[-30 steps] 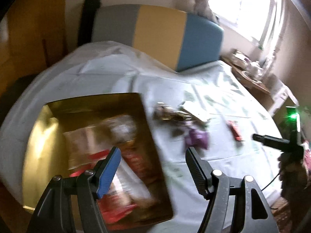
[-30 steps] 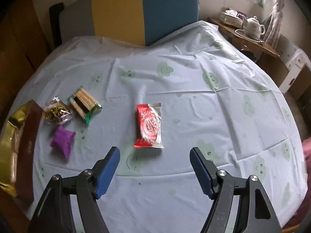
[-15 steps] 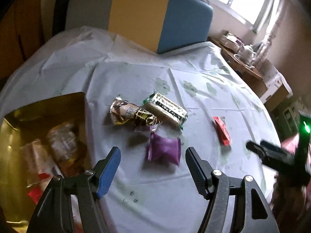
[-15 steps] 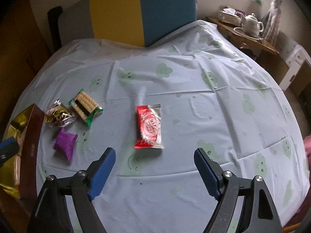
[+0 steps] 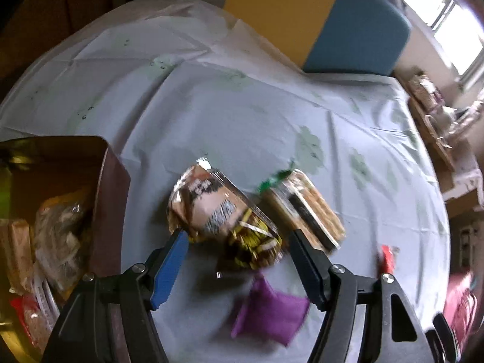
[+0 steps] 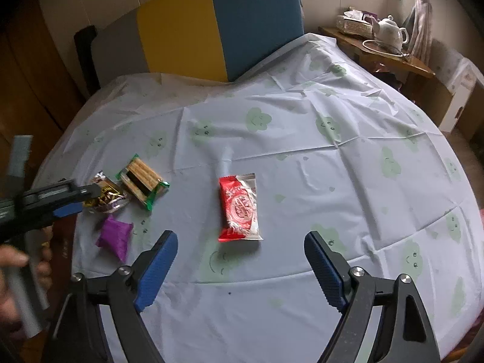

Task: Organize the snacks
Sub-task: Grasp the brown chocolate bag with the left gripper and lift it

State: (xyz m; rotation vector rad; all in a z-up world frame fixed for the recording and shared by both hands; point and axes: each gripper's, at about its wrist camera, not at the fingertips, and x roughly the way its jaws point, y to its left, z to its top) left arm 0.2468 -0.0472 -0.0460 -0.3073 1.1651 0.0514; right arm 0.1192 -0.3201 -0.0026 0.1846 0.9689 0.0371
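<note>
My left gripper (image 5: 239, 245) is open and empty, its jaws on either side of a brown and gold snack pack (image 5: 220, 208) on the table. A green-edged cracker pack (image 5: 305, 205) lies just right of it and a purple packet (image 5: 269, 314) lies below, between the gripper's arms. The gold box (image 5: 60, 199) with several snacks inside stands at the left. My right gripper (image 6: 239, 260) is open and empty, just short of a red and white packet (image 6: 240, 207). The right wrist view shows the left gripper (image 6: 78, 201) beside the brown pack (image 6: 106, 195), cracker pack (image 6: 142, 181) and purple packet (image 6: 115, 236).
The round table has a pale cloth with green smiley clouds (image 6: 302, 139). A grey, yellow and blue chair back (image 6: 217, 27) stands at the far edge. A side table with a teapot (image 6: 390, 30) is at the far right. The red packet also shows in the left wrist view (image 5: 387, 257).
My left gripper has swung from above the gold box to the right and forward, closing in on the brown snack pack. My right gripper has barely moved and stays open.
</note>
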